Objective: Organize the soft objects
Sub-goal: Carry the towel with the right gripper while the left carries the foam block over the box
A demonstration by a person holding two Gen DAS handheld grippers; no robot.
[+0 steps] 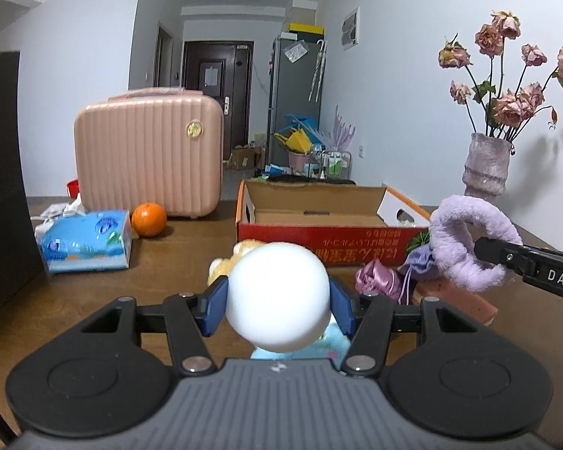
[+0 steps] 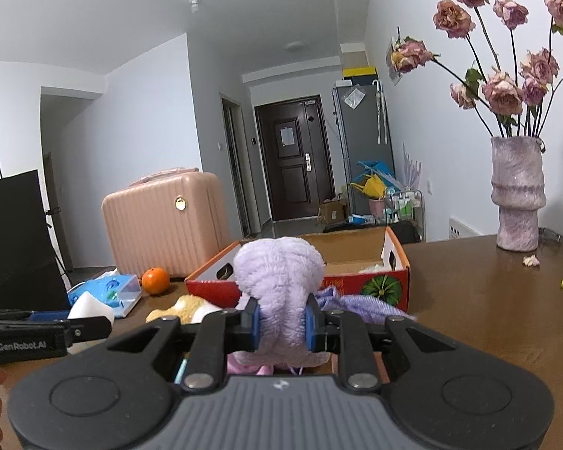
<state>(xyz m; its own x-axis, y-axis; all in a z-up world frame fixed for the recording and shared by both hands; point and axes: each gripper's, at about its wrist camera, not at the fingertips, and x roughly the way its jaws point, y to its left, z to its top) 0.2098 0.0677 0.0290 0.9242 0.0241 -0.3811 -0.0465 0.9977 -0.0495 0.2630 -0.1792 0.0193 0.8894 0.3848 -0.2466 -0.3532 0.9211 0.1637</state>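
**Lilac plush band and white foam, each gripped above the counter**

Lilac plush headband (image 2: 279, 281) was pinched between the blue pads of the right tool (image 2: 281, 324), clenched tight on it and held clear of the brown counter (image 2: 488, 300), just in front of the red cardboard box (image 2: 390, 285). Left tool (image 1: 277, 300) was clamped on a white foam block (image 1: 277, 296), also off the surface. Beneath lay a yellow plush toy (image 2: 185, 305), a pink satin pouch (image 1: 379, 279) and a purple drawstring bag (image 1: 420, 258). Orange (image 1: 149, 219) sat beside the tissue pack (image 1: 86, 242), before the pink case (image 1: 150, 153). Vase of dried roses (image 2: 518, 195) stood at the far right.
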